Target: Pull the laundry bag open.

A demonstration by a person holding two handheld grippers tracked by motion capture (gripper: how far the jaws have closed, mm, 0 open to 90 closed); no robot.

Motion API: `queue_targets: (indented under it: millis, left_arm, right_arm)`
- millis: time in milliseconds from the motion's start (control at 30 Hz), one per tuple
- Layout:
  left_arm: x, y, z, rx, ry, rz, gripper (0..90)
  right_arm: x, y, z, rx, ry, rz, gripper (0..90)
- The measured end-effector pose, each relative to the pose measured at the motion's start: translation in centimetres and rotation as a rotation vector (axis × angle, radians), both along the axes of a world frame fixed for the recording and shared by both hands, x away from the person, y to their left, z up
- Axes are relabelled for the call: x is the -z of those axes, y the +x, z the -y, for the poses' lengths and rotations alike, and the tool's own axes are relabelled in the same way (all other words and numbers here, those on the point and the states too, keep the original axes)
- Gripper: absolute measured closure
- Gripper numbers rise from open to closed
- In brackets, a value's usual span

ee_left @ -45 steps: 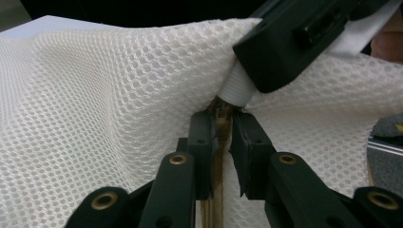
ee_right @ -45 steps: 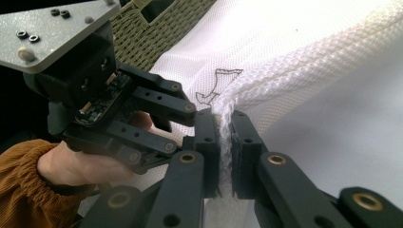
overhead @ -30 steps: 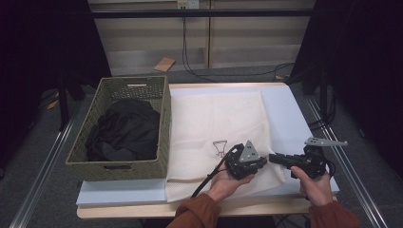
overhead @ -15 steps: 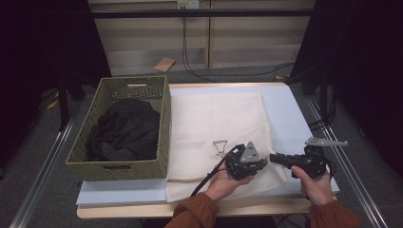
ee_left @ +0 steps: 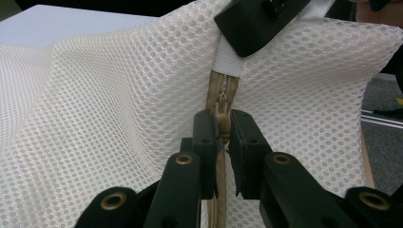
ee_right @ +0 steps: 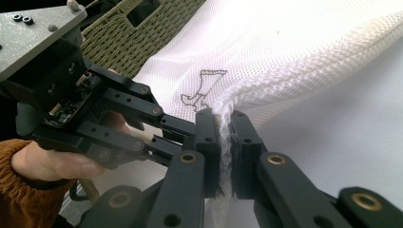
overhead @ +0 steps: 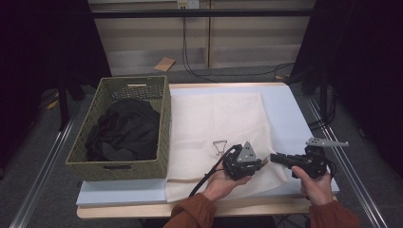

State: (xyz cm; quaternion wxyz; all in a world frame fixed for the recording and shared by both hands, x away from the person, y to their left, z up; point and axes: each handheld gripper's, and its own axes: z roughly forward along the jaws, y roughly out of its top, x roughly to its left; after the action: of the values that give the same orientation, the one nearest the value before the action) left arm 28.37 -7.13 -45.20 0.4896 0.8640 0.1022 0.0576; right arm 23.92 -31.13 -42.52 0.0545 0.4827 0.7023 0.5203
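A white mesh laundry bag lies flat on the table, and its near right corner is lifted. In the left gripper view, my left gripper is shut on the tan zipper of the mesh bag, near the zipper pull. My right gripper is shut on the bunched edge of the mesh bag, tip to tip with the left gripper. From above, the left gripper and right gripper meet at the bag's corner near the table's front edge.
A woven olive basket holding dark clothing stands at the table's left. A small wire clip lies on the bag just left of the left gripper. Cables run across the floor behind the table.
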Motion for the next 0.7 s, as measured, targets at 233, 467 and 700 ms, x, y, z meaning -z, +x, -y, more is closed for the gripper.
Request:
queue_targets:
  millis: [233,467,700]
  left_arm:
    - [0.4,0.0,-0.6,-0.016,0.032,-0.01,90.0]
    - [-0.1,0.3,-0.4,-0.019,-0.035,-0.038,89.0]
    - [0.1,0.3,0.9,-0.013,-0.033,-0.05,77.1]
  right_arm:
    - [-0.3,-0.1,0.5,0.018,0.008,0.011,84.5]
    - [0.0,-0.1,0.4,0.009,0.005,0.005,84.5]
    - [-0.4,-0.1,-0.3,-0.015,0.008,0.013,84.5]
